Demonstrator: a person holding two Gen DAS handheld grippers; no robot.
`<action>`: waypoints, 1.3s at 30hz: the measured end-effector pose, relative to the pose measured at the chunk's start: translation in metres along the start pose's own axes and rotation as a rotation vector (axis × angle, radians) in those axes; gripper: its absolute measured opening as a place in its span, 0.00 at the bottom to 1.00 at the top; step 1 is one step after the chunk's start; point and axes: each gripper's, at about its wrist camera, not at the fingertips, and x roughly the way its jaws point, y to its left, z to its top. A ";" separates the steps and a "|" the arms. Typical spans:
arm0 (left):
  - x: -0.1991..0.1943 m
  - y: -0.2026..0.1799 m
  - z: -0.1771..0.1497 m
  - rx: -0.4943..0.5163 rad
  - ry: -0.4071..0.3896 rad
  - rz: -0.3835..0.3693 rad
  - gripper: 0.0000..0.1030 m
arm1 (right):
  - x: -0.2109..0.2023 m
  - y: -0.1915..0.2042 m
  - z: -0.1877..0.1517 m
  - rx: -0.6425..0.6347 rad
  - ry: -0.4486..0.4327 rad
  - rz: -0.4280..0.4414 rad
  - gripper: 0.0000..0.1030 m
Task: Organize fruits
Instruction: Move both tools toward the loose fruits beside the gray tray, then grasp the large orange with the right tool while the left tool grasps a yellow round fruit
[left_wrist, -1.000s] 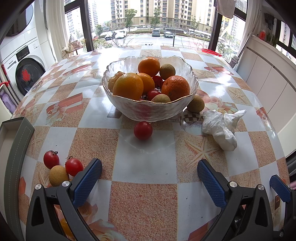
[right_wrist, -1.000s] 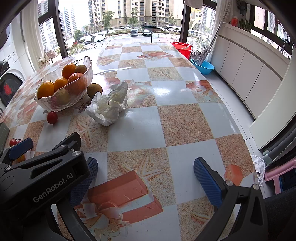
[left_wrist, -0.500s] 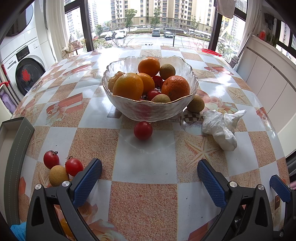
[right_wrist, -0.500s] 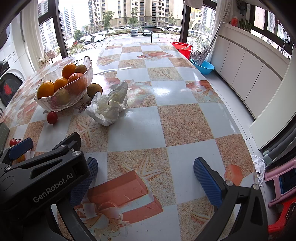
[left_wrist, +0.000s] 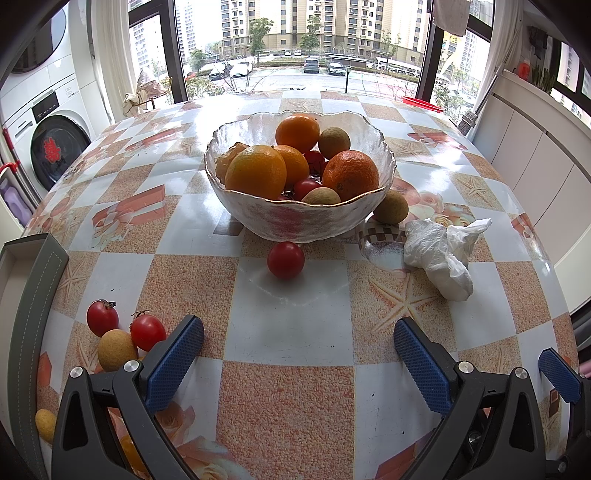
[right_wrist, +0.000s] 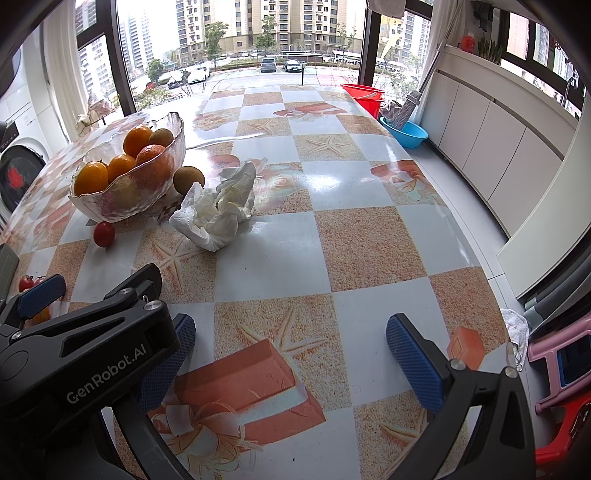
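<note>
The left tool (left_wrist: 298, 345) is wide open and holds nothing. The right tool (right_wrist: 290, 345) is wide open too, with nothing between its blue pads. Both hang low over the near edge of the surface (left_wrist: 288, 339).

A glass bowl (left_wrist: 306, 221) sits toward the middle of the surface, already piled with oranges (left_wrist: 255, 170) and small fruit. More fruit lies outside it. One red tomato (left_wrist: 285, 259) rests just in front of the bowl. A brown round fruit (left_wrist: 390, 206) touches the bowl on its right side. Two small tomatoes (left_wrist: 102, 317) and a yellow-brown fruit (left_wrist: 117, 349) sit close together near the left near corner, right beside the left tool's pad. Another small yellow fruit (left_wrist: 45, 424) is partly hidden by the tool, at the very edge.

A crumpled white tissue (left_wrist: 441, 254) lies to the right of the bowl.

The job looks barely begun, because so much fruit is loose.

Things could go wrong. The fruit is round and the surface looks shiny, so a bump from a pad could send one rolling. The ones by the left near corner could roll off the edge. A tomato is soft, so a hard squeeze could squash it. The bowl is heaped high, so a fruit dropped on top might tumble back out.
</note>
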 end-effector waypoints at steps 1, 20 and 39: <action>0.002 0.001 0.002 -0.002 0.002 -0.003 1.00 | 0.000 -0.001 0.000 -0.025 0.010 0.017 1.00; -0.203 0.124 -0.094 -0.006 -0.061 -0.031 1.00 | -0.139 -0.023 -0.096 0.012 0.031 0.270 1.00; -0.219 0.225 -0.150 -0.002 -0.011 0.132 1.00 | -0.079 0.155 -0.094 -0.216 0.046 0.351 0.50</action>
